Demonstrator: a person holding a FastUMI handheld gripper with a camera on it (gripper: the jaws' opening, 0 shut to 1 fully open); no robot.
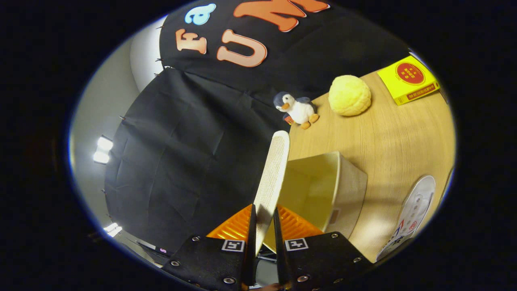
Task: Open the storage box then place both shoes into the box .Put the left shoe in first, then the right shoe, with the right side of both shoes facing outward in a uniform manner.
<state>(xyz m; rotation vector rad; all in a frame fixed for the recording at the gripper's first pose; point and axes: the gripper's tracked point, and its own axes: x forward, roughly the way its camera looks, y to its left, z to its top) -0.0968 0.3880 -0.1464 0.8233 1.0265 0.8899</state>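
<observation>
Storage box (323, 190): cream fabric box on the wooden worktop (396, 137), mouth open, inside bare as far as can be seen. Taken as the landmark for all entries below.

Lid (272, 178): pale mesh-textured panel, lifted on edge at the box's near rim, leaning away from the mouth.

Claw (264, 226): fingers drawn close, pinching the lid's lower edge between them; both fingers appear to press on it.

Shoe (412, 214): white trainer lying on the worktop to the side of the box, apart from it, sole edge and coloured trim showing. Which foot it fits cannot be told. A second shoe is not catalogued here.

Penguin toy (297, 109), yellow round cushion (349, 95), yellow book (410, 79): beyond the box, toward the cloth wall, well apart from it.

Step in hand, by judgement: opening the box, near its end; no shoe packed yet.

Next move calls for: swinging the lid fully back so it rests clear of the mouth, letting go, then fetching the left shoe first.
</observation>
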